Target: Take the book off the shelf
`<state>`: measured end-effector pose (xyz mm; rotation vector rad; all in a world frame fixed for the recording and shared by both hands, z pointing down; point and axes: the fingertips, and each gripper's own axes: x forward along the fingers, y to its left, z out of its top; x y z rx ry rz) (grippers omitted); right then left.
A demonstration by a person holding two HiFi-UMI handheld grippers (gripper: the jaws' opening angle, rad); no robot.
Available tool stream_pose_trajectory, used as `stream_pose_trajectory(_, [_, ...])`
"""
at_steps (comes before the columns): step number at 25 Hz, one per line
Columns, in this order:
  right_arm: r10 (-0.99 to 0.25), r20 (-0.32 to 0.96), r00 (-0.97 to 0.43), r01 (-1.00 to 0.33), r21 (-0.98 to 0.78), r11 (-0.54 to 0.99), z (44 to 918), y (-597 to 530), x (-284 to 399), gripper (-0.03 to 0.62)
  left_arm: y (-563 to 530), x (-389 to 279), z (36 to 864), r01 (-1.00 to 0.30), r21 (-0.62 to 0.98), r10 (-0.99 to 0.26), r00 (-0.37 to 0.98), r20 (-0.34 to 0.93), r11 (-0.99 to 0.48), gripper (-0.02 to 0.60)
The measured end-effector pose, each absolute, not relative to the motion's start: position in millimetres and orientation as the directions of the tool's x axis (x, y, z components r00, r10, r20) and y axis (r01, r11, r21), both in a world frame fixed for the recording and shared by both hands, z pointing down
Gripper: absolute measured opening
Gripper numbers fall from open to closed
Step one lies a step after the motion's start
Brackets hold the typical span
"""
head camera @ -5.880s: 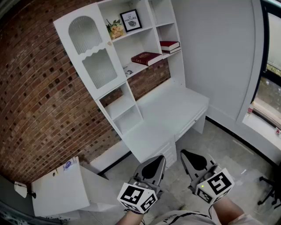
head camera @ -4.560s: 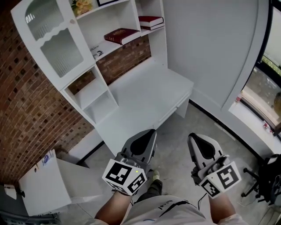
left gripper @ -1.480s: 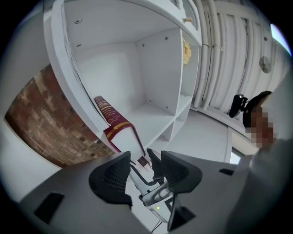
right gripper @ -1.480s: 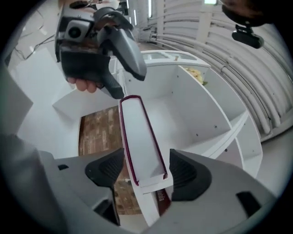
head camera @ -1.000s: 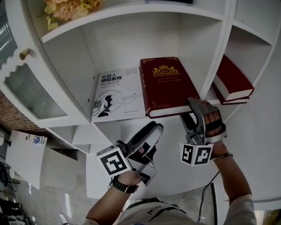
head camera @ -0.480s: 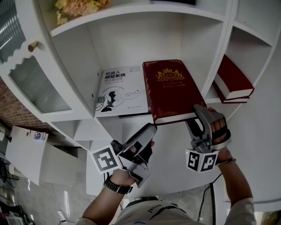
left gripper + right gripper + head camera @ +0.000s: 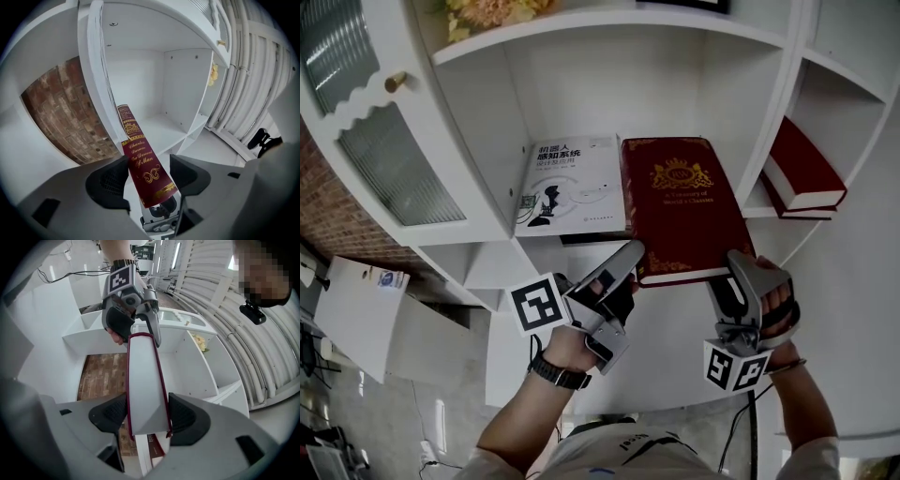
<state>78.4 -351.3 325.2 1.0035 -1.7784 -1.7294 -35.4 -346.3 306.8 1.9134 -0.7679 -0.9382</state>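
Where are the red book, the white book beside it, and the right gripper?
red book [image 7: 680,202]: head view, middle of the front cover.
white book [image 7: 574,187]: head view, middle of its cover.
right gripper [image 7: 733,277]: head view, between its fingertips, at the red book's near edge.
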Motion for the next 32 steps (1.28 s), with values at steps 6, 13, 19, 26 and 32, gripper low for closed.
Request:
stream_pose_trajectory(6, [-0.728,-0.188,-0.660,-0.175,0.980,-0.095,329,-333,85,0.275,-355,-30,309,-0.138,0.890,-0.774,0.564,-0.289,-0.434,0.284])
stream_pose_trajectory(13, [-0.676,-0.197,-0.710,-0.152,0.980,-0.127,336,-316,87,0.270,-356,-19,310,-0.152,0.886,-0.751,0.604,-0.268,-0.438,0.295])
stream_pose_trajectory(19, [-0.678,-0.178,-0.713,-0.132,0.984,-0.120,343,-315,92,0.270,-356,-10,313,-0.129,0.896,-0.737,0.623,-0.261,-0.426,0.295])
stream_pose_trajectory(26, [-0.671,-0.148,-0.726,-0.190,0.982,-0.012,355,-303,101,0.270,-354,-16,319,-0.112,0.898,-0.757,0.587,-0.286,-0.425,0.265])
stream_pose_trajectory(32, [-0.699,-0.104,-0.707,-0.299,0.940,0.162,360,-285,124,0.270,-345,-20,323,-0.125,0.886,-0.753,0.587,-0.297,-0.447,0.262])
